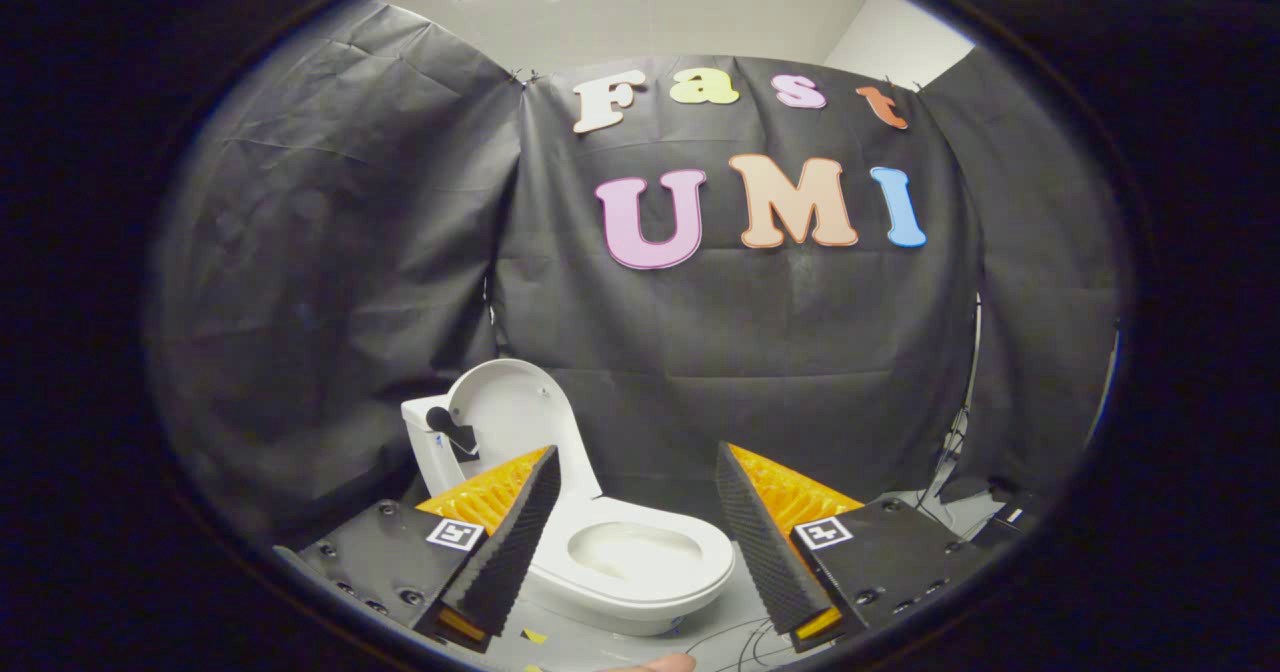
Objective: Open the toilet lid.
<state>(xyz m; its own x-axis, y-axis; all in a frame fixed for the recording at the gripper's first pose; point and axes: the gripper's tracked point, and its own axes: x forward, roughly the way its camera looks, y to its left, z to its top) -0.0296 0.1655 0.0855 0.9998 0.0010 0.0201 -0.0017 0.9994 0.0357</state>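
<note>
A small white toilet (pixel 640 567) stands on the floor just ahead of my fingers, in front of the black cloth wall. Its lid (pixel 520 417) is raised upright and leans back against the white tank (pixel 430 447), which carries a dark flush handle (pixel 445 424). The seat ring and the open bowl (pixel 632 550) face up between my two fingers. My gripper (pixel 636 472) is open, its fingers spread wide on either side of the bowl, with nothing held between them. The left finger hides part of the tank and the bowl's left rim.
Black cloth walls close in behind and to both sides. Cables (pixel 745 642) lie on the pale floor near the toilet's base, and more cables with a dark box (pixel 1005 512) sit at the right. A fingertip (pixel 655 663) of a person's hand shows below the fingers.
</note>
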